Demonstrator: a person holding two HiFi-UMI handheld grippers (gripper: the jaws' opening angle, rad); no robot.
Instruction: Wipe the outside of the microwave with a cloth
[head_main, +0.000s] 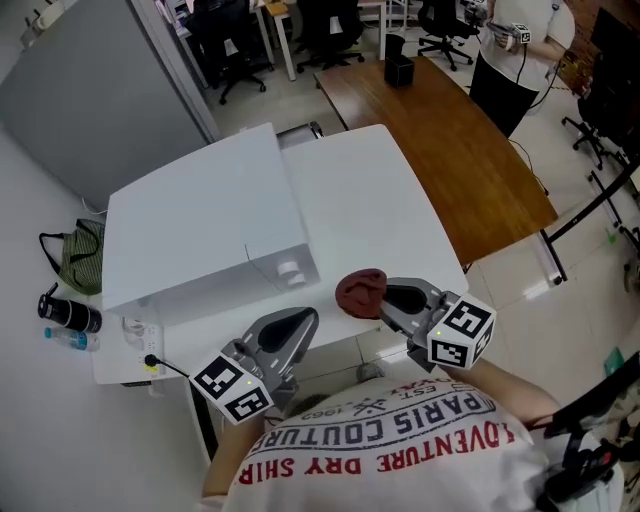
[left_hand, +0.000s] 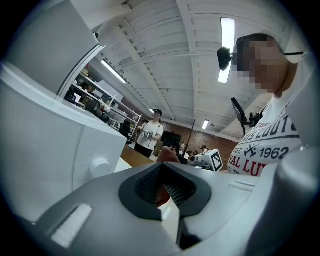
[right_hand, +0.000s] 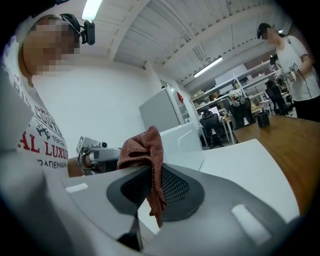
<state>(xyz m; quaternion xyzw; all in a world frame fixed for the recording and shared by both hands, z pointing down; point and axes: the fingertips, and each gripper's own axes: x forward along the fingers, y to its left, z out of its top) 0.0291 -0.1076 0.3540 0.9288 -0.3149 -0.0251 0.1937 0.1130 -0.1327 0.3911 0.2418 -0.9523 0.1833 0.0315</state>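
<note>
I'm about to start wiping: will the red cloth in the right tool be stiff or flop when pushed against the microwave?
Likely floppy: the cloth bunches above the right tool and hangs limp below. Probably light: one pinch holds it. Its nubby weave should drag, not slide.

The rust-red cloth (right_hand: 145, 150) pinched in the right gripper (right_hand: 150, 187) looks like nubbly, matt terry. Its jaws are smooth grey plastic with ribbed black pads (right_hand: 173, 187), probably rubber. Ahead, the boxy white microwave (head_main: 200, 225) is smooth and faintly glossy, and the brown wooden tabletop (head_main: 450, 150) shows a satin grain.
</note>
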